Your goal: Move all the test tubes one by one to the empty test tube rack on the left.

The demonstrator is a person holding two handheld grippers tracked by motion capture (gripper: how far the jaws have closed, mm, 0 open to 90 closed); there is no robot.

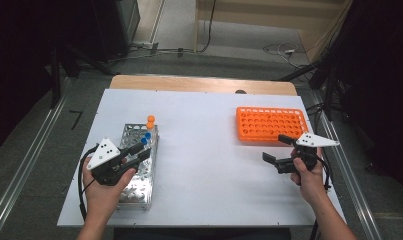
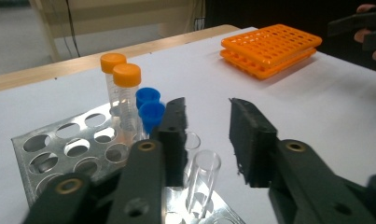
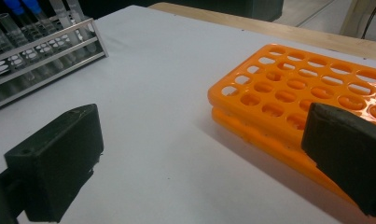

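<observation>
Metal rack (image 1: 137,172) lies at the table's left, with orange-capped and blue-capped tubes at its far end. Over it the left gripper (image 1: 141,152) points forward and right, jaws narrowly parted, an uncapped clear tube (image 2: 202,184) standing free just below the gap. At right, the right gripper (image 1: 278,149) points left beside the orange rack (image 1: 271,123), jaws wide and empty.

Open table (image 1: 199,165) between both racks
</observation>
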